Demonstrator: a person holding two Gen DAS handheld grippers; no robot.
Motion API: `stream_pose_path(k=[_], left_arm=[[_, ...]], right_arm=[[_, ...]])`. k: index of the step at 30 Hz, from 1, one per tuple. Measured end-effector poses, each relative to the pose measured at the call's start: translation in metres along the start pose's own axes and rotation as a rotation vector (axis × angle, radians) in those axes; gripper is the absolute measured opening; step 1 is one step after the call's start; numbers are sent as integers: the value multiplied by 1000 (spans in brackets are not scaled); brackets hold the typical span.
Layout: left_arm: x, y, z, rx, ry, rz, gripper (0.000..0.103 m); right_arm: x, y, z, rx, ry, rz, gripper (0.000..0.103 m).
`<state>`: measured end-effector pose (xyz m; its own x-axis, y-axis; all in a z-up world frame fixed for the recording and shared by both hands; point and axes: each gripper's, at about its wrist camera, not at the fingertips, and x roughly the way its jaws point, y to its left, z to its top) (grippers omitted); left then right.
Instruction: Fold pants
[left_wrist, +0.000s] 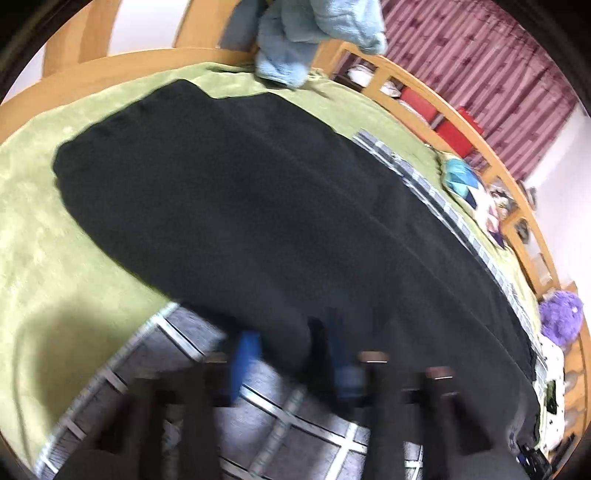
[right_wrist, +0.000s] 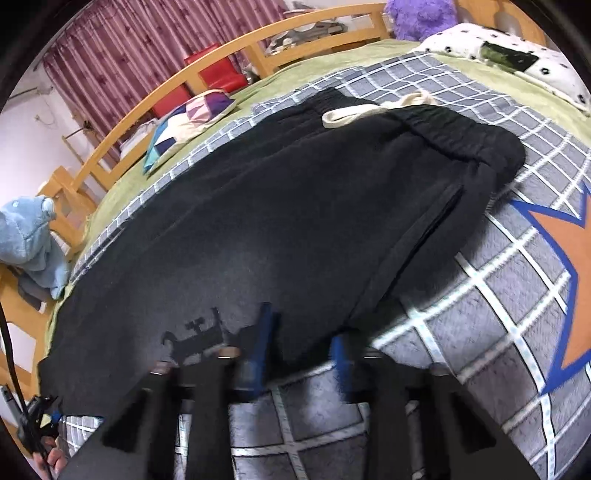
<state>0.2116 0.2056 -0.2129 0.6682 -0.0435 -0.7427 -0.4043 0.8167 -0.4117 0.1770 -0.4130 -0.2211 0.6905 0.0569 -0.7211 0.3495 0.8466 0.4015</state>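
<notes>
Black pants lie flat and lengthwise on the bed, one leg on the other, leg ends toward the far left in the left wrist view. In the right wrist view the pants show their elastic waistband and a cream drawstring at the far right. My left gripper is open, its blue-tipped fingers at the near edge of the leg part, over the fabric edge. My right gripper is open at the near edge of the pants below the hip, one finger on fabric, the other over the blanket.
A grey checked blanket with an orange star lies over a green bedspread. A blue plush toy sits at the foot. A patchwork cushion, purple plush and spotted pillow lie along the wooden rail.
</notes>
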Motion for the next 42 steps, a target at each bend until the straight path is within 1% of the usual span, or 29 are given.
stream_pose_path(k=[2,3,5,7,11,17,20,23,25,28,30,32,33,34,35,36,38,39,40,41,42], left_arm=[[-4,1,10,-14,-3,-51,15],[-7,-1,14,-8,-11,-61,14],[-16,-9,23,25,-38,-76,14],[-26,-23,34,74,-73,-87,14],[-36,-52,62,145,-128,-93,13],[-26,-94,104,225,-198,-80,13],[-9,-118,126,245,-224,-66,13],[8,-138,137,267,-246,-43,13],[26,-151,147,279,-248,-26,13],[57,-161,156,265,-237,-4,13],[80,-163,159,239,-216,17,13],[102,-164,158,218,-174,48,14],[110,-164,157,213,-145,64,17],[114,-165,155,215,-124,63,31],[115,-166,152,220,-106,49,49],[113,-166,148,228,-105,29,61],[101,-167,137,253,-123,24,67],[93,-168,130,274,-130,25,70],[84,-167,122,297,-123,23,73],[79,-166,116,314,-112,21,78],[70,-162,108,337,-94,24,78]], right_arm=[[-6,6,5,-26,-22,2,20],[-11,12,8,-58,-34,0,19],[-21,24,16,-113,-64,-7,18],[-32,38,27,-165,-101,3,18],[-41,53,55,-190,-132,42,16],[-28,78,103,-215,-174,74,15],[-17,90,127,-221,-193,90,15],[6,100,153,-208,-197,93,15],[28,103,167,-201,-184,91,14],[63,104,183,-188,-159,85,14],[84,100,188,-155,-142,87,15],[107,95,189,-118,-117,86,21],[116,93,188,-115,-94,72,29],[123,93,186,-118,-64,56,40],[126,92,184,-126,-48,57,44],[125,93,180,-144,-44,71,46],[116,93,169,-185,-57,62,50],[109,94,162,-213,-62,50,54],[101,94,155,-234,-65,45,59],[93,94,147,-256,-61,40,59],[86,95,137,-284,-46,33,59]])
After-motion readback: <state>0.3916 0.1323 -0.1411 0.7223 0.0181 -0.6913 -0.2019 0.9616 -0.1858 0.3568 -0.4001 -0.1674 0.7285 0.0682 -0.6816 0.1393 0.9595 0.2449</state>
